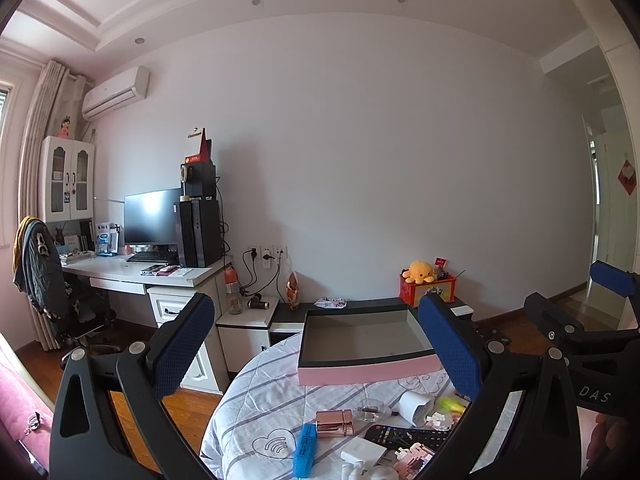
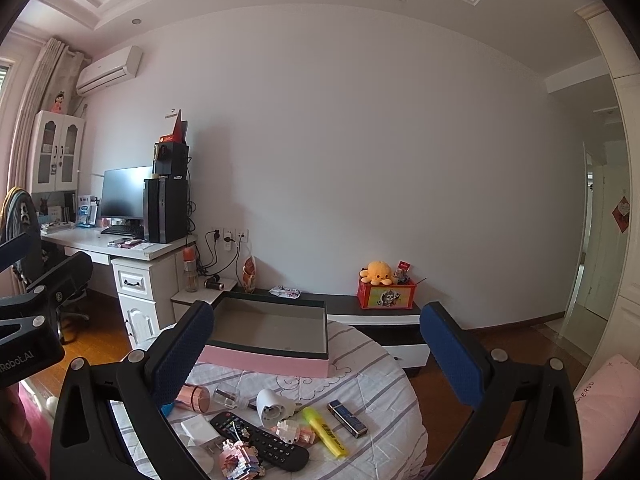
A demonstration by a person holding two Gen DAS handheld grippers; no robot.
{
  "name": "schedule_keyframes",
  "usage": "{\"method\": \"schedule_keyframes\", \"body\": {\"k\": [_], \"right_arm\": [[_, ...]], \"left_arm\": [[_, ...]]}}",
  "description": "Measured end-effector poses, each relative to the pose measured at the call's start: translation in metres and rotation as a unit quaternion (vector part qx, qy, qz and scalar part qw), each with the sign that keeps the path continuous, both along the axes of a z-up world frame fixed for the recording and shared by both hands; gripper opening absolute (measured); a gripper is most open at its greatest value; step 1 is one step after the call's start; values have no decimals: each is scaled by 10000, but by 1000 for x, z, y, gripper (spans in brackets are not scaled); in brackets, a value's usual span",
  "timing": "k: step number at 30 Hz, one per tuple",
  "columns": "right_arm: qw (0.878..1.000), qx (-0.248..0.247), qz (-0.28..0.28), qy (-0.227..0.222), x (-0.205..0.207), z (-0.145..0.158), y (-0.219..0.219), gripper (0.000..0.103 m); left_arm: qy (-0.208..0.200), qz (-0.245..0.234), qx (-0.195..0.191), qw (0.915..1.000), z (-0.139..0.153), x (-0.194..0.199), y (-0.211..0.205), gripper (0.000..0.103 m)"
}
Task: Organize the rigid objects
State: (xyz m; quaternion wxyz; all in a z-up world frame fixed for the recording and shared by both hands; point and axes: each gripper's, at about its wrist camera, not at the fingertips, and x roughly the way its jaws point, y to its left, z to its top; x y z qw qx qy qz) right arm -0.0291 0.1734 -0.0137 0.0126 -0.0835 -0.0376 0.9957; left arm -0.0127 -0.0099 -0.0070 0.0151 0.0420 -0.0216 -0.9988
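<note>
A pink box with a dark rim [image 1: 362, 372] [image 2: 272, 362] stands empty at the far side of a round table with a striped cloth [image 1: 260, 396] [image 2: 372, 376]. In front of it lie small objects: a black remote [image 2: 260, 440], a yellow highlighter [image 2: 324, 432], a white cup on its side [image 2: 270, 406], a rose-gold bottle [image 1: 334, 422] [image 2: 194, 398], a blue highlighter [image 1: 305, 454], a white charger [image 2: 200, 432], and pink brick figures [image 2: 238, 462]. My left gripper [image 1: 320, 364] and right gripper [image 2: 320, 360] hover open above them, holding nothing.
A low dark cabinet [image 2: 348, 304] behind the table carries a red box with a yellow plush octopus [image 2: 378, 274]. A white desk with a monitor and computer tower [image 2: 164, 212] stands at the left, with a chair [image 1: 44, 280]. A doorway opens at the right.
</note>
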Motion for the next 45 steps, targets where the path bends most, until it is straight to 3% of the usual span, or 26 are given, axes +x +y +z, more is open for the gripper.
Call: {"method": "schedule_keyframes", "body": {"k": [6, 14, 21, 29, 34, 37, 42, 45], "right_arm": [[9997, -29, 105, -202, -18, -14, 2, 103], [9927, -210, 270, -1160, -71, -65, 16, 103], [9815, -178, 155, -1901, -113, -116, 31, 103], [9685, -129, 50, -2484, -139, -159, 50, 103], [9626, -126, 35, -2707, -146, -175, 55, 103], [9607, -99, 53, -2773, -149, -179, 56, 103], [9587, -80, 91, -2840, -155, -181, 61, 103], [9582, -78, 62, -2860, -157, -182, 66, 103]], "left_arm": [[-238, -75, -25, 9997, -13, -21, -3, 103], [-1212, 24, -24, 9926, -67, -72, -26, 103], [-2316, 70, -117, 9727, -134, -120, -35, 103], [-3145, -68, -179, 9491, -189, -139, -44, 103], [-3376, 11, -187, 9411, -205, -149, -51, 103], [-3486, -76, 91, 9372, -209, -159, -59, 103], [-3674, -319, 424, 9286, -218, -167, -72, 89], [-3771, -369, 608, 9235, -221, -168, -76, 88]]}}
